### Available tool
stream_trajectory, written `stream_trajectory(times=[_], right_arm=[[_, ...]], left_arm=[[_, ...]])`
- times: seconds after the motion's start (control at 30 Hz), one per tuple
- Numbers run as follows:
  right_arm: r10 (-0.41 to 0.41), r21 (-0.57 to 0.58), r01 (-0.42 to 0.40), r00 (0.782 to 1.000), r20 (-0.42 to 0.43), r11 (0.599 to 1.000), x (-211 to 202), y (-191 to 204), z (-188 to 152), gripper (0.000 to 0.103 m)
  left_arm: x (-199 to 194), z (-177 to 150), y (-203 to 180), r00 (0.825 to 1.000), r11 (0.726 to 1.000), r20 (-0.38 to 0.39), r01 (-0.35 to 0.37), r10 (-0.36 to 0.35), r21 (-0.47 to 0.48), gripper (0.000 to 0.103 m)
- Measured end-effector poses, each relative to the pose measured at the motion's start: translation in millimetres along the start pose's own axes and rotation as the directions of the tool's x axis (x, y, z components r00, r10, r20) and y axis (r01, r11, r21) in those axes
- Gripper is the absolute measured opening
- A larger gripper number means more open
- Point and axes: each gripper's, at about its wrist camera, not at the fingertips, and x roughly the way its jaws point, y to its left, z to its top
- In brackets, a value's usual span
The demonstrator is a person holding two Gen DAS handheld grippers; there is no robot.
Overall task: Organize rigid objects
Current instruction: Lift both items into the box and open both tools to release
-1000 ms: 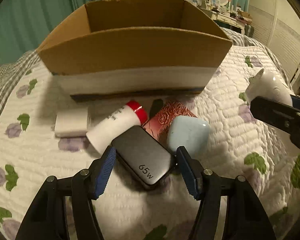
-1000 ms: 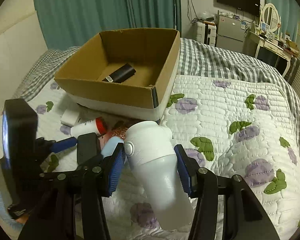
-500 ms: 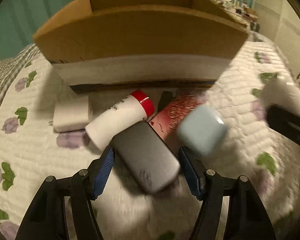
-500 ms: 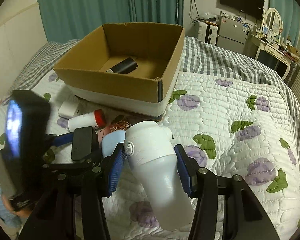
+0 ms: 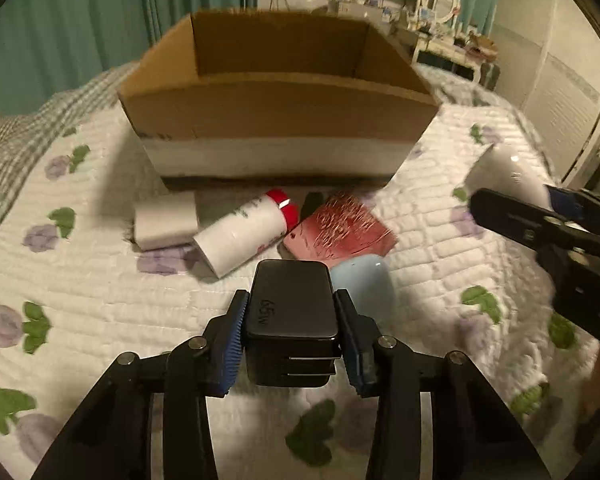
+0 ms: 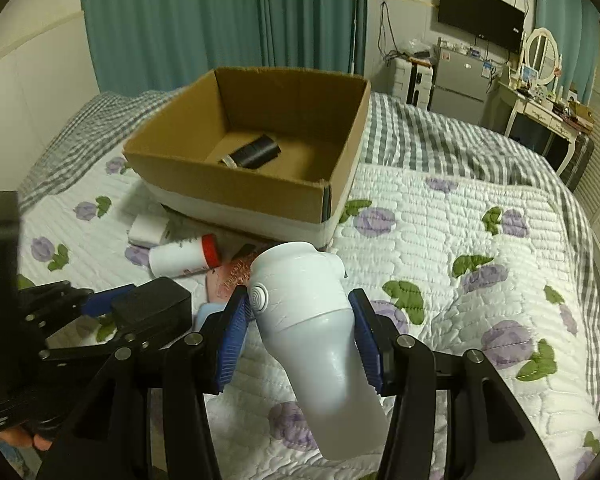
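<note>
A bed quilt [image 6: 440, 216], white with purple flowers and green leaves, is carrying everything. A cardboard box [image 5: 278, 114] is sitting open toward the head end of the quilt, with a dark cylinder [image 6: 256, 153] lying on its floor near the far left corner.

The right gripper [image 6: 298, 334] is clamping a white bottle-shaped device [image 6: 312, 316] between its blue pads, the device's rounded head pointing toward the box and its wider body running back between the fingers, held above the quilt. In the left wrist view the same device [image 5: 508, 178] is showing at the right edge.

The left gripper [image 5: 292, 338] is squeezing a black charger block [image 5: 290, 312] marked 65w, its pads pressing both long sides; the block is lifted clear of the quilt, just in front of the loose pile.

That pile is lying on the quilt just before the box's near wall: a white tube with a red cap [image 5: 246, 234] is lying on its side, a white block [image 5: 166, 220] is sitting to its left, a red patterned card case [image 5: 340, 232] is lying to its right, and a pale blue case [image 5: 362, 286] is sitting nearest the charger, partly hidden behind it.
</note>
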Motion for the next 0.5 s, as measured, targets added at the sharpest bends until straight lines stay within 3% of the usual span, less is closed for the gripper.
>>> stream_trajectory(times=[0.2,0.3,0.5], right_arm=[[0.007,-0.021,-0.006,0.999,0.048,1.0,-22.4,8.4,14.3,0.05],[0.006,-0.044,-0.002,0.996,0.089,0.999,-33.9,12.3,34.4,0.05],[-0.016,-0.075,0.032,0.98,0.199,0.997,-45.9,15.1,95.9,0.05]], left_arm=[[-43.9,14.6,5.1,0.995,1.0,0.098,-0.002,0.0,0.018,0.042],[-61.3,39.9,0.0,0.987,0.999,0.16,-0.013,0.007,0.037,0.042],[-86.4,102.2,9.3,0.968,0.997,0.245,0.043,-0.057,0.063,0.042]])
